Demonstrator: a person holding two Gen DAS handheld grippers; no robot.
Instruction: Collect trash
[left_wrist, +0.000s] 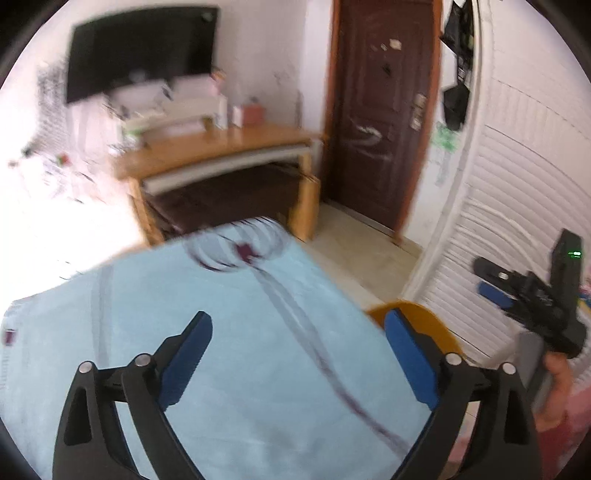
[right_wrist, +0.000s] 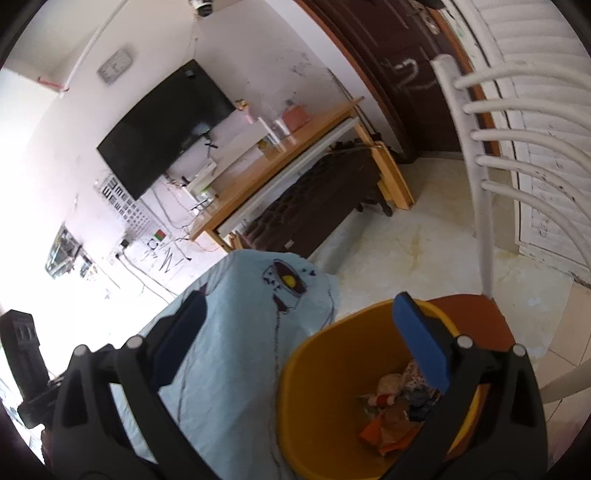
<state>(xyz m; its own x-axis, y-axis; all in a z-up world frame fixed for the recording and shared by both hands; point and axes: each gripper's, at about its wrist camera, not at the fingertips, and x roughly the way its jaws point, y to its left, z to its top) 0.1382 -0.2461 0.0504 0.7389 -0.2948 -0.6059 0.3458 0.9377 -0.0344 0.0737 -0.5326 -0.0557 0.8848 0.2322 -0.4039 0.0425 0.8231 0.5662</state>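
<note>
My left gripper (left_wrist: 295, 354) hangs with its fingers spread wide and nothing between them, over the pale blue cloth (left_wrist: 229, 332) that covers the surface in front of me. In the left wrist view I find no loose scrap on that cloth, only its printed dark lines; the picture is smeared, so small bits could escape me. Past the cloth's right edge a sliver of the yellow bin (left_wrist: 410, 314) shows, just behind my right-hand finger.

Further right, my right gripper (right_wrist: 299, 332) is also wide apart and empty. It straddles the border between the cloth (right_wrist: 236, 354) and the yellow bin (right_wrist: 321, 373): its left finger over the cloth, its right finger over the bin's mouth. The bin stands just beside the cloth's edge, below and to the right of this gripper, open side up. Inside, the trash (right_wrist: 391, 410) lies in a heap at the bottom: crumpled wrappers, something orange, a few patterned pieces.

The right gripper is plainly the nearer one to the bin; the left would have to cross the cloth rightward to reach it. I judge the collecting is largely done, since I see nothing left to pick up. A white chair (right_wrist: 484, 206) stands just behind the bin.
</note>
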